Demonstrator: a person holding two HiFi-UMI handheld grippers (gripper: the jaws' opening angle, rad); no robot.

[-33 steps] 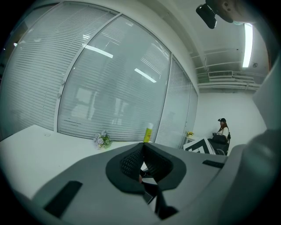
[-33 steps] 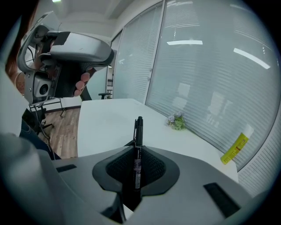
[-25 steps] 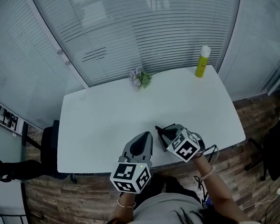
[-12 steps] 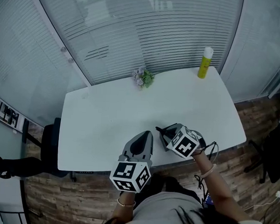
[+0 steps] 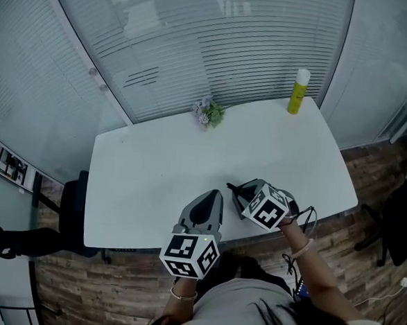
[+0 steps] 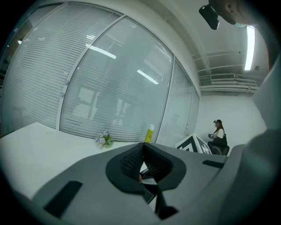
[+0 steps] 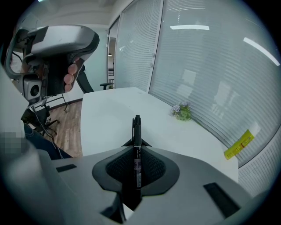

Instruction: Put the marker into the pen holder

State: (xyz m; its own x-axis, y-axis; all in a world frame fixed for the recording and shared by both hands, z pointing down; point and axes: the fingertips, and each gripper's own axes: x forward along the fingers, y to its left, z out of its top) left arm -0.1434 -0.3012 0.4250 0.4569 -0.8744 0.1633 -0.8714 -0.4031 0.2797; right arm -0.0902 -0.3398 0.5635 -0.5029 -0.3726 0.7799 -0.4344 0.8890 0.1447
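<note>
Over the near edge of the white table (image 5: 154,165) I hold both grippers side by side, the left gripper (image 5: 213,196) pointing away from me and the right gripper (image 5: 237,194) just beside it, angled toward the left. My right jaws are clamped on the marker (image 7: 137,151). Its black barrel lies straight along the midline between the two dark pads (image 7: 153,167), which press on it from either side. Its clipped end sticks out past the jaw tips over the table top, and its other end drops into the throat of the gripper, where I lose sight of it. The marker is off the table, carried wholly in that grip. My left jaws are pressed together tip to tip, their ribbed pads meeting in a closed point, and they carry nothing that I can make out. Beyond them in the left gripper view I see the marker cube (image 6: 193,143) of my right gripper. Across the table, by the slatted blinds (image 5: 198,47), a small bunch of flowers (image 5: 208,113) sits at the far edge. A yellow bottle (image 5: 297,91) stands upright at the far right corner, well apart from both grippers. Wooden floor (image 5: 369,184) shows past the table's right end.
</note>
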